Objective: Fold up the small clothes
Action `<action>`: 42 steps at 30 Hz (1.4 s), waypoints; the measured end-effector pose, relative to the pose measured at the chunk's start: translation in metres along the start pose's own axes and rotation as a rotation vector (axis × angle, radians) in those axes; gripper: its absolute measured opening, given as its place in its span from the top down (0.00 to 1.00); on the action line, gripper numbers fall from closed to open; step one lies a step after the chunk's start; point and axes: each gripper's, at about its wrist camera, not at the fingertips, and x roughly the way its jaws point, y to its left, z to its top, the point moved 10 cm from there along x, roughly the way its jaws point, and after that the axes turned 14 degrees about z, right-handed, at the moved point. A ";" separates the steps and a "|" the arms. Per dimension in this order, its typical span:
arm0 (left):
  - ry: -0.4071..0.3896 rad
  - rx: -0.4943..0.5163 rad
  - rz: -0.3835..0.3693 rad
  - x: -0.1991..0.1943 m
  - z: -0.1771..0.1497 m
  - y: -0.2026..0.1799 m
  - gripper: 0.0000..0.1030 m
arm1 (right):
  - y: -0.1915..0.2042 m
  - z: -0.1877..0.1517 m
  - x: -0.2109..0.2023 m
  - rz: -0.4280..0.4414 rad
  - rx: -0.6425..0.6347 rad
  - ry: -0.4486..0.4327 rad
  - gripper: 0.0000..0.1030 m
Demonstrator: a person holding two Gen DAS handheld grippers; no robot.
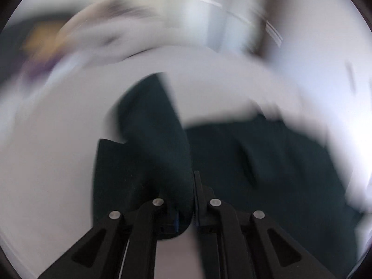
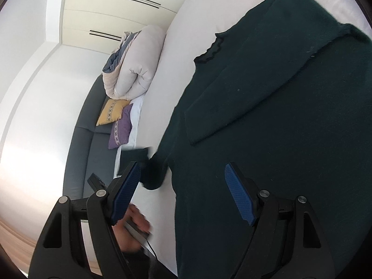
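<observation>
Folding is mid-sleeve: left gripper (image 1: 194, 200) clamps the dark green knit sweater (image 2: 279, 116) on the white bed (image 2: 186, 46); right gripper (image 2: 182, 193) hovers agape. Next, probably laying the sleeve across.

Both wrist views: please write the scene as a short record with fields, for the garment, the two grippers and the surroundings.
garment: dark green sweater, spread on a white bed, one sleeve folded across the body
left gripper: shut on a part of the sweater, lifted; view blurred
right gripper: open, over the sweater's edge, holding nothing
surroundings: rolled duvet, yellow cushion, purple cushion, grey sofa, wardrobe
</observation>
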 end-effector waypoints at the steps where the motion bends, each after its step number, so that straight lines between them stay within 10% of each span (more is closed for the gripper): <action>1: -0.012 0.131 0.020 0.003 -0.012 -0.037 0.92 | -0.001 0.002 0.006 0.002 0.002 0.005 0.27; 6: 0.012 0.243 0.037 0.023 -0.044 -0.087 0.85 | -0.008 0.010 0.039 0.008 0.039 0.062 0.27; 9: 0.024 0.156 -0.038 0.014 -0.039 -0.076 0.36 | -0.016 0.011 0.061 -0.013 0.045 0.108 0.27; 11: -0.011 0.118 -0.056 0.002 -0.032 -0.058 0.24 | -0.022 0.012 0.079 -0.026 0.055 0.128 0.27; 20: -0.050 -0.210 -0.255 -0.027 -0.047 0.005 0.23 | -0.053 -0.025 0.163 -0.203 0.141 0.308 0.29; 27: -0.029 -0.466 -0.281 -0.002 -0.042 0.056 0.23 | -0.070 -0.027 0.177 -0.237 0.124 0.318 0.88; 36: -0.031 -0.605 -0.277 -0.008 -0.049 0.092 0.23 | -0.002 0.040 0.119 -0.389 -0.298 0.254 0.91; 42: -0.039 -0.573 -0.298 -0.011 -0.038 0.079 0.29 | -0.040 0.113 0.063 -0.663 -0.381 0.236 0.91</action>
